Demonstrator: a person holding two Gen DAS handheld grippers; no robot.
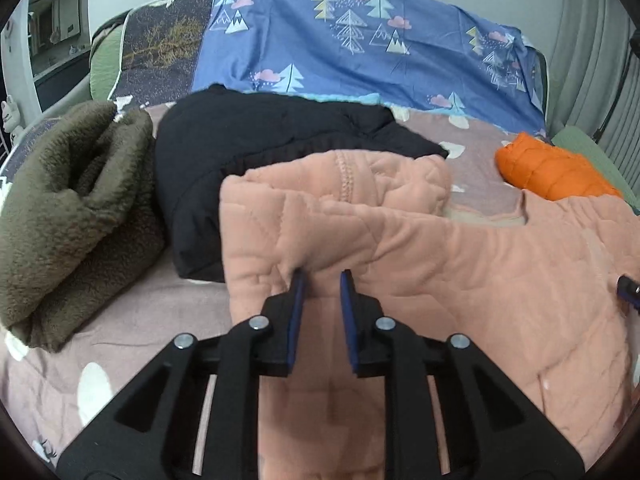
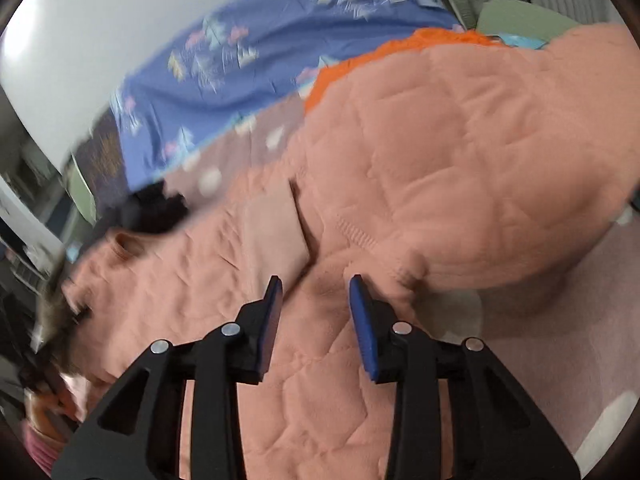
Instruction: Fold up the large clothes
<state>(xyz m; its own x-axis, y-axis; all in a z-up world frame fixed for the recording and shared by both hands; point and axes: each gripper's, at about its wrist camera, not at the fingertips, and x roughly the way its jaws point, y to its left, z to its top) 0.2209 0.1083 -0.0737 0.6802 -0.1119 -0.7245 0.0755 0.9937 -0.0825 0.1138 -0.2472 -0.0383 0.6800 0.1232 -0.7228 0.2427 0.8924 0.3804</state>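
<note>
While the left claw (image 1: 322, 278) pinches a fold of the pink quilted coat (image 1: 420, 248) lying on the bed (image 1: 132, 320), the right claw (image 2: 314, 284) hovers part-open, gripping nothing; it should grip the hem before both fold evenly.

My left gripper (image 1: 322, 277) is matte black, with two flat fingers (image 1: 297, 312) lined in deep blue padding. Behind each finger, angular black linkage arms with triangular cut-outs fan outward, joined by round silver screws (image 1: 259, 323). My right gripper (image 2: 316, 282) is built the same: black frame, blue pads (image 2: 363, 320), four shiny silver pivot screws (image 2: 400, 327) in a row.
</note>
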